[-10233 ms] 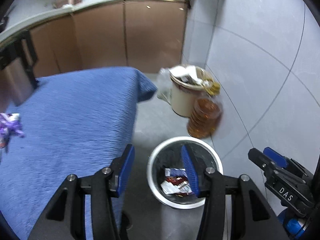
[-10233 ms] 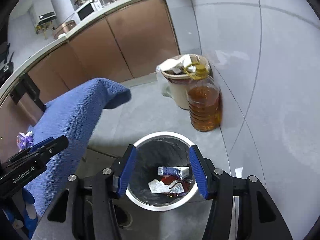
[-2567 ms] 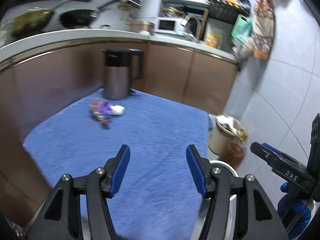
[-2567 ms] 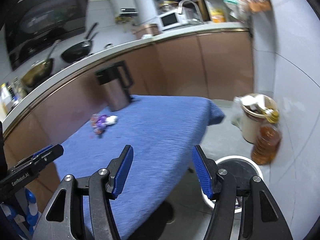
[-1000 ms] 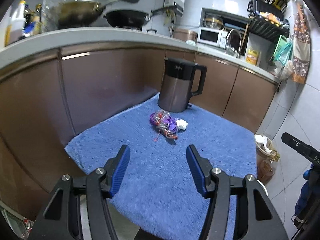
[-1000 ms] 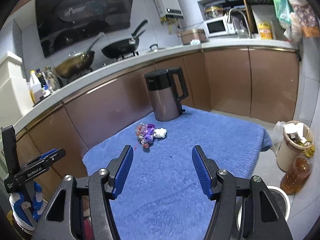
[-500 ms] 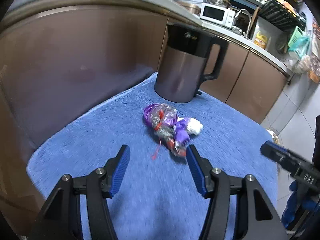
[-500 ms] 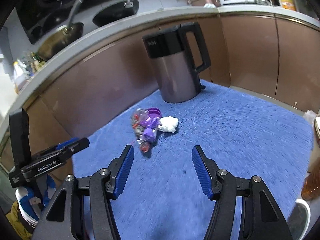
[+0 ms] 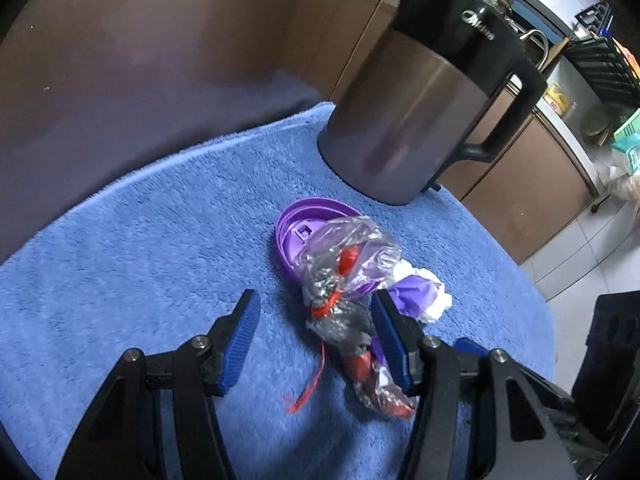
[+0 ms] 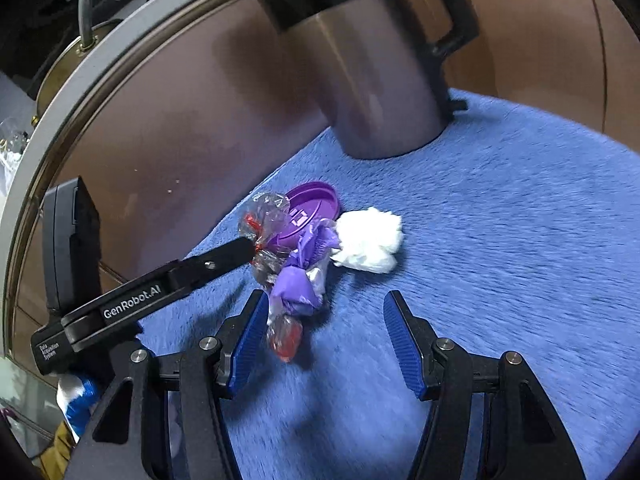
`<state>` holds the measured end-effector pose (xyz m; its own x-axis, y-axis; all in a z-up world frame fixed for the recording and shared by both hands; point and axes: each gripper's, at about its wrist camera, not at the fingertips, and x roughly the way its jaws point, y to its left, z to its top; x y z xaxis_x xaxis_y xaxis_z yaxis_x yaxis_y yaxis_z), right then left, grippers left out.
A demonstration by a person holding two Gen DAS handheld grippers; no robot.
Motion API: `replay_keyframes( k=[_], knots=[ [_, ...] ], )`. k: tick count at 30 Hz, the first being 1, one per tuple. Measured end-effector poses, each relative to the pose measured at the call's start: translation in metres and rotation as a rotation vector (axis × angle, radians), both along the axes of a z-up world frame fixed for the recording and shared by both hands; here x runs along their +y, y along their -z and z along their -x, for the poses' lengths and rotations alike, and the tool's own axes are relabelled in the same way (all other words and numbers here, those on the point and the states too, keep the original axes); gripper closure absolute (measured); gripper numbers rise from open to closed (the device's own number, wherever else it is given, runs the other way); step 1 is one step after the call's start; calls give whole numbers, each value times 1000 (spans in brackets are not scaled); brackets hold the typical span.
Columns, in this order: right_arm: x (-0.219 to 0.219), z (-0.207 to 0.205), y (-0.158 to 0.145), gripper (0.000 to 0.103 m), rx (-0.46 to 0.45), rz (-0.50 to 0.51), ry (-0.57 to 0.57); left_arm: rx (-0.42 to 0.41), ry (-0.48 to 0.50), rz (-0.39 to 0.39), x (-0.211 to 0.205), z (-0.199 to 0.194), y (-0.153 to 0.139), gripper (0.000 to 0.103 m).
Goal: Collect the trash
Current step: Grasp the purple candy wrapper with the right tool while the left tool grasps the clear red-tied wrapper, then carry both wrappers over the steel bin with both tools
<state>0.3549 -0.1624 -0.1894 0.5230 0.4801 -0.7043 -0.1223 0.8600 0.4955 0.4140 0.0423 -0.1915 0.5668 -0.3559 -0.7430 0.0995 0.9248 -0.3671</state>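
A small heap of trash lies on a blue towel (image 9: pixel 132 256) that covers the counter, in front of a steel kettle (image 9: pixel 420 120) with a black lid and handle. The heap holds a purple lid (image 9: pixel 296 236), a crumpled clear bag (image 9: pixel 344 280) with red bits inside, a purple wrapper (image 10: pixel 296 288), a white tissue wad (image 10: pixel 368 244) and a loose red string (image 9: pixel 308 388). The bag lies partly over the lid; the wrapper sits just beside the tissue, which lies on the side toward the open towel. The left gripper (image 9: pixel 316 336) points down at the heap with its blue fingers (image 9: pixel 240 336) spread wide; the lower part of the bag lies between them, close to the right-hand finger, and I cannot tell whether that finger touches it. Neither pad presses on it. In the right wrist view the left gripper's tip reaches in from the left and ends at the bag. The right gripper (image 10: pixel 324 340) also tilts down, its fingers (image 10: pixel 404 348) wide apart and holding nothing; bare towel lies between them. A red-filled end of the bag lies just beside its left-hand finger, and the tissue is a little farther ahead. Brown cabinet fronts (image 9: pixel 160 40) rise behind the towel.
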Motion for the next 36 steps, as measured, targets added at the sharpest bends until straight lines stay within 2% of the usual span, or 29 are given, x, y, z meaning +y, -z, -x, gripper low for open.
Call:
replay_keyframes(
  k=[2, 7, 10, 12, 17, 27, 36],
  knots=[
    [6, -6, 5, 43, 5, -15, -6, 21, -3, 18, 1, -6, 8, 48],
    [16, -23, 18, 46, 29, -30, -3, 69, -13, 84, 6, -13, 25, 64],
    [18, -30, 26, 57, 54, -49, -5, 61, -17, 92, 8, -11, 26, 71],
    [17, -31, 28, 71, 54, -60, -12, 60, -10, 112, 11, -8, 24, 83],
    [15, -23, 23, 73, 35, -47, -25, 42, 7, 120, 13, 7, 21, 88],
    [-6, 33, -4, 73, 11, -35, 4, 20, -3, 140, 26, 71, -7, 89],
    [-26, 139, -49, 73, -49, 24, 43, -24, 11, 139, 27, 170, -38, 89]
  ],
)
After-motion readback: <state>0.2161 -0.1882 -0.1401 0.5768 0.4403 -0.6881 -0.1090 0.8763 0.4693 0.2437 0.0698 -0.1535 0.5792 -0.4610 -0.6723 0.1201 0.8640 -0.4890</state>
